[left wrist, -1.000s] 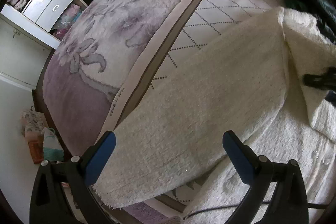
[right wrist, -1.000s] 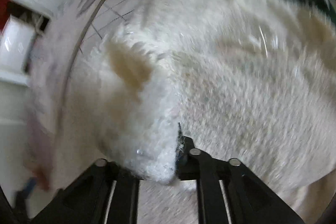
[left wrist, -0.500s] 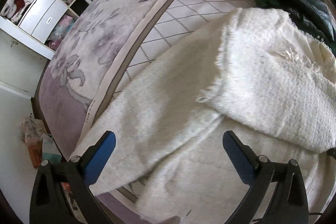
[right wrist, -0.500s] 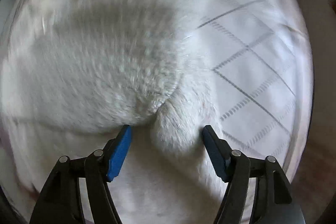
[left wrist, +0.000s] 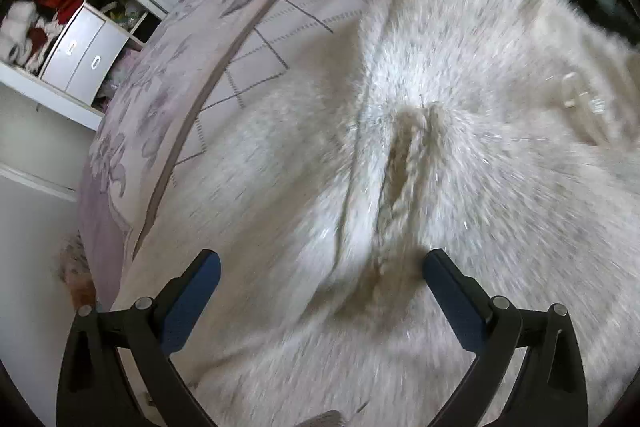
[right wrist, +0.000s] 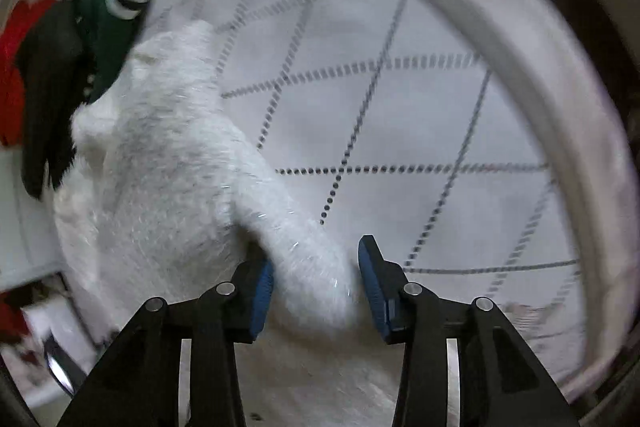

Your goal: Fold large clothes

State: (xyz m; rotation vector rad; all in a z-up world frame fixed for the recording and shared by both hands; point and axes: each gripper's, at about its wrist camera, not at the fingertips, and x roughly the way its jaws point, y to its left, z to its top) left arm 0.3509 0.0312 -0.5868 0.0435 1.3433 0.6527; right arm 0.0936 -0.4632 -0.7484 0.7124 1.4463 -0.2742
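Note:
A white fuzzy garment (left wrist: 460, 167) lies spread on the bed, with a raised crease running down its middle. My left gripper (left wrist: 322, 287) hovers just above it, jaws wide open, nothing between the blue pads. In the right wrist view the same garment (right wrist: 168, 167) runs from the upper left down into my right gripper (right wrist: 316, 287). Its jaws are closing, and a thick fold of the fabric fills the gap between the pads. The picture is motion-blurred.
The bed's quilted cover (right wrist: 440, 127) with dotted diamond lines lies bare to the right of the garment. A dark green garment (right wrist: 108, 27), a black one (right wrist: 48, 67) and something red (right wrist: 10, 75) sit beyond. White drawers (left wrist: 80, 55) stand past the bed's left edge.
My left gripper has moved in over the garment's folded part and come lower. My right gripper rolled and swept sideways, stood wider around a fold half a second ago, and has now narrowed onto it.

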